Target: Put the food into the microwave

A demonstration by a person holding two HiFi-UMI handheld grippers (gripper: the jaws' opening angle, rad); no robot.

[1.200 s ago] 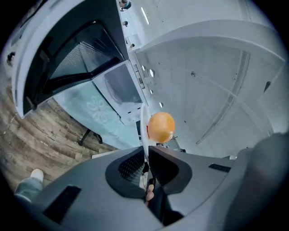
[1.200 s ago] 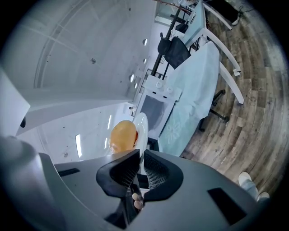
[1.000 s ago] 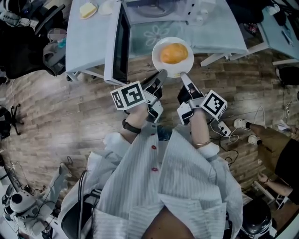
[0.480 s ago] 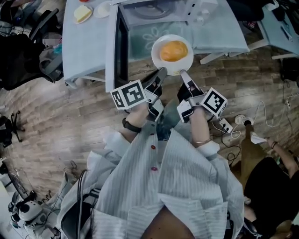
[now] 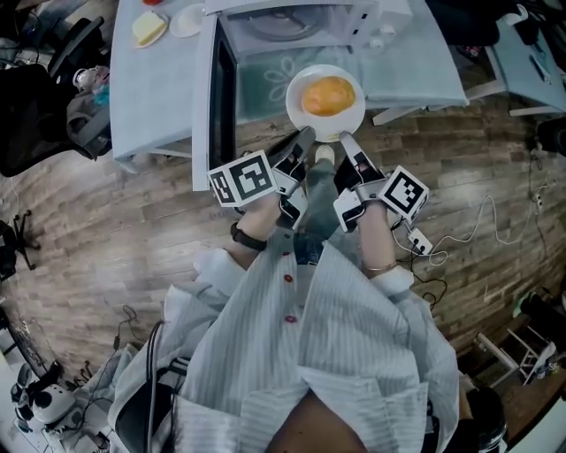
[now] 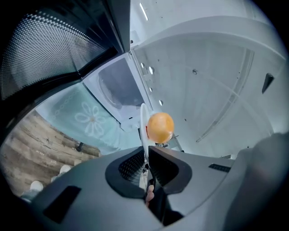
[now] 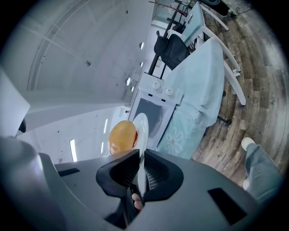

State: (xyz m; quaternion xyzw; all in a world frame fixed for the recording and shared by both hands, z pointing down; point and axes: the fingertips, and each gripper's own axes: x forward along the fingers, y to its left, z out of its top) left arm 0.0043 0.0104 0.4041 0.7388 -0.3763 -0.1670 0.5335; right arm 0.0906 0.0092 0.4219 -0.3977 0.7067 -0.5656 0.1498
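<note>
A white plate [image 5: 325, 124] carrying a round orange bun [image 5: 328, 95] hangs in front of the open microwave [image 5: 292, 22] on the pale blue table [image 5: 416, 62]. My left gripper [image 5: 305, 138] is shut on the plate's near left rim, my right gripper [image 5: 345, 140] on its near right rim. In the left gripper view the plate [image 6: 143, 128] stands edge-on between the pads, with the bun [image 6: 160, 127] beside it and the microwave cavity [image 6: 119, 85] beyond. The right gripper view shows the plate [image 7: 142, 128], the bun [image 7: 122, 135] and the microwave [image 7: 151, 113].
The microwave door [image 5: 215, 97] swings out to the left of the plate. A dish with yellow food [image 5: 147, 28] and a small bowl [image 5: 187, 19] sit at the table's far left. A cluttered chair [image 5: 44, 97] stands left; cables [image 5: 495, 221] lie on the floor at right.
Both grippers and the plate have moved a little toward the microwave, which now shows more of its cavity. The person at the right edge has left the view.
</note>
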